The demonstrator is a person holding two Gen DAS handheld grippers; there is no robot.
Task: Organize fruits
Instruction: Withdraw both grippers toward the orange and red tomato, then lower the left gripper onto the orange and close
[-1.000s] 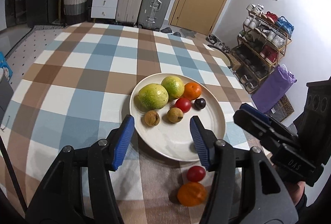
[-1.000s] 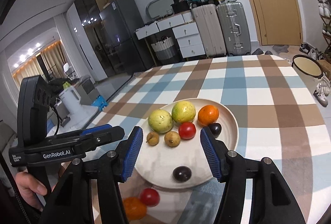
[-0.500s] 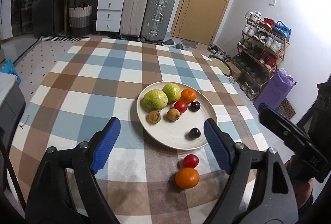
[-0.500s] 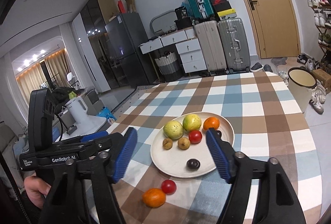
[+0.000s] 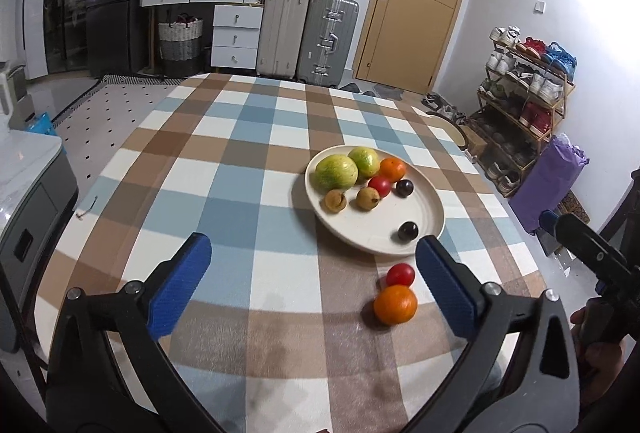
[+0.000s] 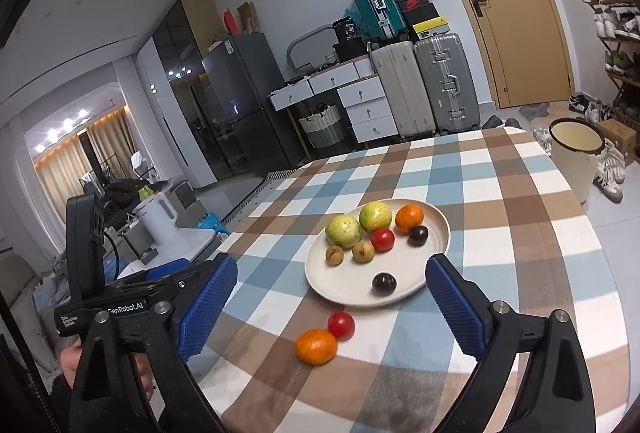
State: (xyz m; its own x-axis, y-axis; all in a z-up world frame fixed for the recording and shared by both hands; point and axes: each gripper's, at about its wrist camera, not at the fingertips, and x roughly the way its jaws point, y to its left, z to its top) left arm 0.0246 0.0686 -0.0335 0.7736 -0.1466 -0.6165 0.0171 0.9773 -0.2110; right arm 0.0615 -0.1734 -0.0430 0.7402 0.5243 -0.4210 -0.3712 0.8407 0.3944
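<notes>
While both the left tool point(image 5: 312, 281) and right tool point(image 6: 332, 297) hang released above the surface point(image 5: 224, 161), the loose orange point(image 5: 395, 304) and tomato point(image 5: 400, 274) beside the plate point(image 5: 424, 217) likely deserve a centred, gentle squeeze.

The left gripper point(image 5: 312, 279) is held above the table with its jaws spread wide and nothing between them; its blue pads point(image 5: 180, 285) sit at about 8 and 4 o'clock in its own view. The right gripper point(image 6: 332, 303) is likewise wide apart and empty, pads point(image 6: 456, 307) at about 8 and 4 o'clock. Each appears in the other's camera: the right gripper's body at 4 o'clock in the left view, the left one at 8 o'clock in the right view, with the left hand point(image 6: 70, 365) gripping its handle.
</notes>
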